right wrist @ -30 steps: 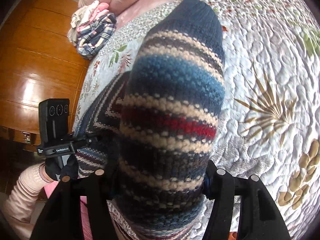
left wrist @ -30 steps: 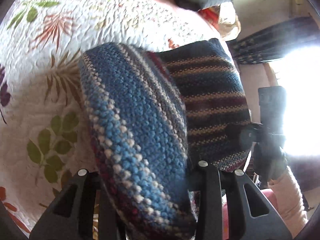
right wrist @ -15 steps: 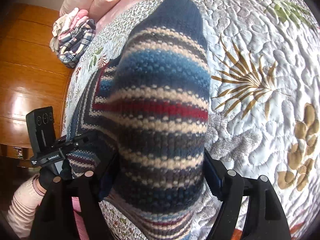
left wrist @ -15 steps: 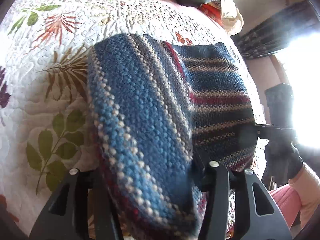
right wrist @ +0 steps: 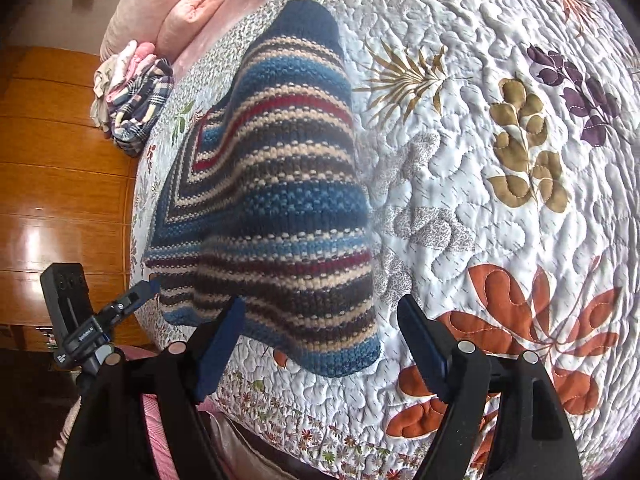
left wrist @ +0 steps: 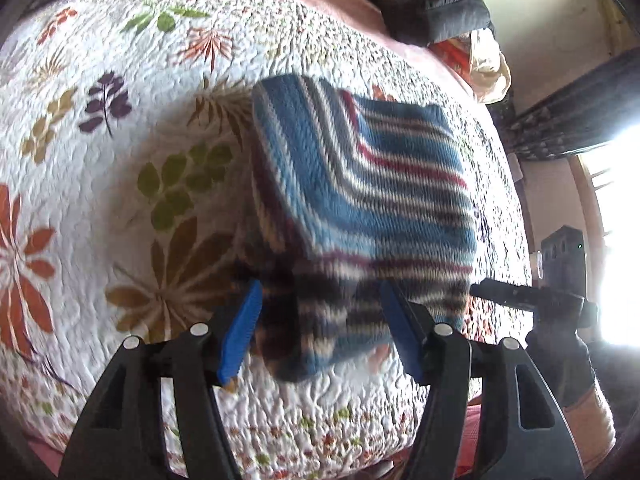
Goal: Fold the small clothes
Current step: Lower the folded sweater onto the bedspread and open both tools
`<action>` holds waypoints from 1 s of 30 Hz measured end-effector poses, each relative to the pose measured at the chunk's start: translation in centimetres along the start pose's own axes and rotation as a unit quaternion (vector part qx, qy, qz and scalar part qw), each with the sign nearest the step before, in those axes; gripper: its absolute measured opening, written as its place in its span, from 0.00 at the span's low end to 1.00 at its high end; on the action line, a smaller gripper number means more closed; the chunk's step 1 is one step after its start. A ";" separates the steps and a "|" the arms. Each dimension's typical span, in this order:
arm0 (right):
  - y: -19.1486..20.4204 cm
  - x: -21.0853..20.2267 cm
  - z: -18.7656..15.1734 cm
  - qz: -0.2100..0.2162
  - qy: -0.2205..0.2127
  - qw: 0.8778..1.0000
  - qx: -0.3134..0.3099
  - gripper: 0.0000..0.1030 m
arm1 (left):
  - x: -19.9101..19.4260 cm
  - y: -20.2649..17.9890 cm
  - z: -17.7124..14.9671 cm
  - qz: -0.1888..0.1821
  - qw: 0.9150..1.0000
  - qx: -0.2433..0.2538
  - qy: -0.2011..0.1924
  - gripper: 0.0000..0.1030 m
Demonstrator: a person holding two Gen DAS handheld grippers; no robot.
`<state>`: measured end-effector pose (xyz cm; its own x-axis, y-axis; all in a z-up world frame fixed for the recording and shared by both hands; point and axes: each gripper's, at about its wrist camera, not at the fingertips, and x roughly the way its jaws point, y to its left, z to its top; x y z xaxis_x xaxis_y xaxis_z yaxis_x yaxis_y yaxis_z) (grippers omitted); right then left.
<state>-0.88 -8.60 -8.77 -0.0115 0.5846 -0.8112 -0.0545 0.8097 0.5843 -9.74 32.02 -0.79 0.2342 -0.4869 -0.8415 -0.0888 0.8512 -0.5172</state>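
Left wrist view: the left gripper (left wrist: 320,330) hangs low over a floral quilt (left wrist: 100,200), jaws spread wide around the near corner of a striped knit garment (left wrist: 360,184) lying folded there. Right wrist view: the right gripper (right wrist: 320,342), likewise wide apart and empty, faces the garment's near edge, a plaid clothes pile (right wrist: 132,104) beyond.

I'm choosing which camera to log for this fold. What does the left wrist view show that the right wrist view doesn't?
Only the left wrist view: a bright window, dark bedding heaped at the far edge, and the right gripper from the side.

Only the right wrist view: a wooden floor, a pile of clothes, a pink pillow, and the left gripper from the side.

Both: the striped knit lying on the floral quilt, and each view's own gripper open, clear of the knit.
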 end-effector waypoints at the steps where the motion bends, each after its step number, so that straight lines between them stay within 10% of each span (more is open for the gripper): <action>1: 0.4 0.0 -0.1 -0.002 -0.002 1.000 -0.004 0.77 | 0.3 -0.1 -0.3 0.006 1.000 0.004 0.002 0.58; 10: 1.3 3.2 -1.4 -0.116 0.031 0.990 -0.068 0.77 | 3.7 1.8 -0.9 0.101 0.994 0.022 0.030 0.58; 30: 5.8 -0.8 -4.7 -0.187 -0.038 0.977 -0.090 0.80 | -0.5 0.7 -2.8 0.108 0.994 0.034 -0.008 0.72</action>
<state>-5.89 -4.58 -4.88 0.1175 0.2572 -0.9592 -0.2163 0.9493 0.2281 -12.67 32.36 -1.17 0.2322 -0.2884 -0.9289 -0.0724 0.9473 -0.3122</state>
